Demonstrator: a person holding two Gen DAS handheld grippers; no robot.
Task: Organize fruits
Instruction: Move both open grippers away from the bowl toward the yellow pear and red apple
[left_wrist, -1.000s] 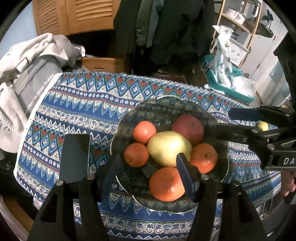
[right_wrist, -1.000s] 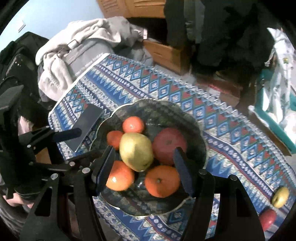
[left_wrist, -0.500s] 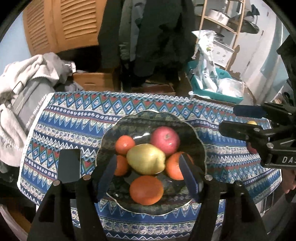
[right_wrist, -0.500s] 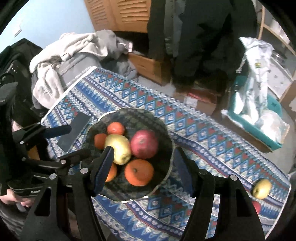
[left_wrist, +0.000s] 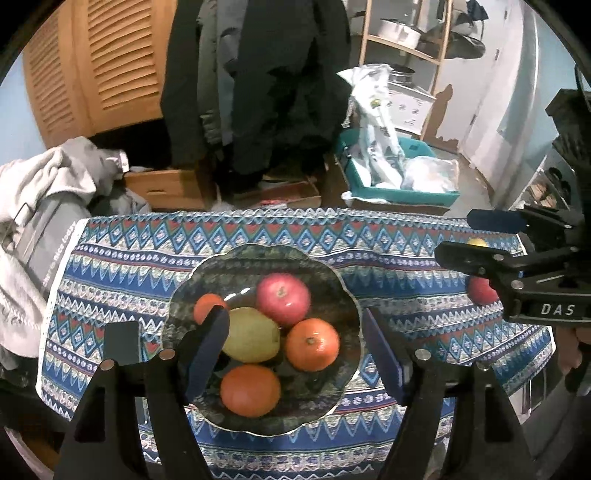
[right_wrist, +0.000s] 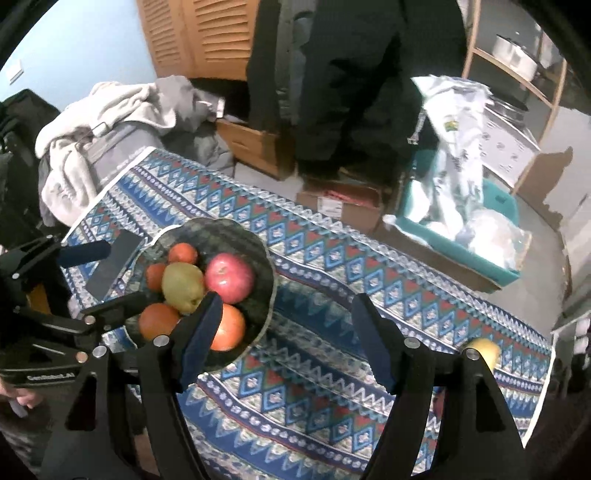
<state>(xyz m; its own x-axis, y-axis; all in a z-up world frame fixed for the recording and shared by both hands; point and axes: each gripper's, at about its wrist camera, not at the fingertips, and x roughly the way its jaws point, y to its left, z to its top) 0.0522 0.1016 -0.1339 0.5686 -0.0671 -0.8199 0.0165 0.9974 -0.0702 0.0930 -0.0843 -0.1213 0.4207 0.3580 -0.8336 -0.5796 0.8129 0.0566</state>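
Note:
A dark scalloped bowl (left_wrist: 332, 269) stands on the patterned tablecloth (left_wrist: 147, 251) and holds a red apple (left_wrist: 283, 299), a yellow pear (left_wrist: 255, 336) and several oranges (left_wrist: 312, 344). It also shows in the right wrist view (right_wrist: 258, 243). My left gripper (left_wrist: 295, 354) is open and empty, above the bowl's near side. My right gripper (right_wrist: 284, 339) is open and empty, above the cloth right of the bowl. A yellow fruit (right_wrist: 485, 350) and a red fruit (left_wrist: 480, 291) lie loose at the cloth's right end.
A dark phone (left_wrist: 121, 343) lies on the cloth left of the bowl. Grey clothes (left_wrist: 44, 192) are piled at the left. A teal bin (left_wrist: 399, 192) with bags, cardboard boxes (right_wrist: 343, 203) and hanging coats stand beyond the table's far edge.
Both grippers have risen and pulled back from the bowl, so the bowl looks smaller. The right gripper has also swung to the right, over bare cloth. Both stayed open and empty.

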